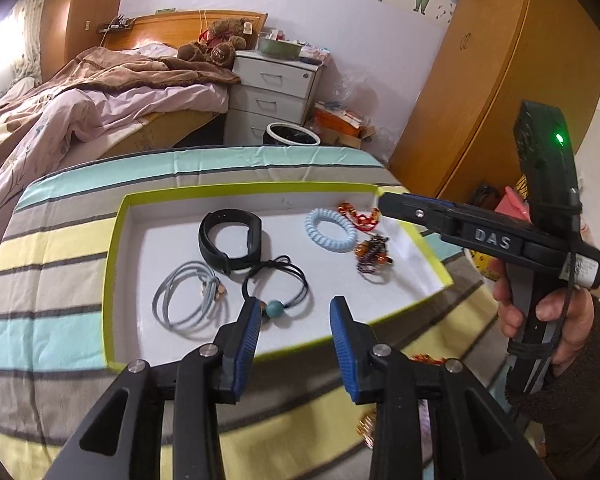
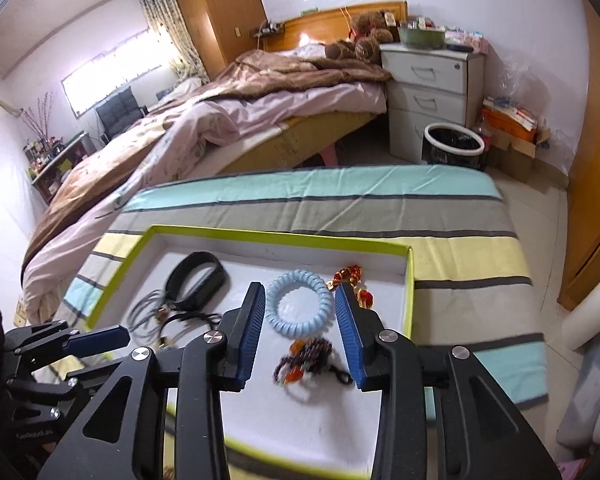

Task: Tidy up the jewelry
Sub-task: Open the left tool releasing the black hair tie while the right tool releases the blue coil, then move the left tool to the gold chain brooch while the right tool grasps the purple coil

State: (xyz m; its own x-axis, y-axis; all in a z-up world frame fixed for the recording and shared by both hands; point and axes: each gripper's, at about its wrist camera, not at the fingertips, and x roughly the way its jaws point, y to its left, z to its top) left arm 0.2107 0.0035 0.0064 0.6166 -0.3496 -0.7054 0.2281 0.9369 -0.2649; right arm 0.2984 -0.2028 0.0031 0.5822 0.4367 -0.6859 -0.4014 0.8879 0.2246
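left gripper (image 1: pixel 296 320): fingers standing apart, nothing between
right gripper (image 2: pixel 300 320): fingers apart, empty
nearest: beaded bracelet (image 2: pixel 306 360) lying between right fingers, below them, in tray (image 2: pixel 410 280)

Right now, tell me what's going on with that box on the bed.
A person holds a claw in each hand above a shallow green-rimmed box on a striped cover, sorting jewelry. Both the left claw and right claw are open and empty. In the box lie a black band, a grey hair tie, a black cord with a teal bead, a blue coil tie and beaded bracelets.
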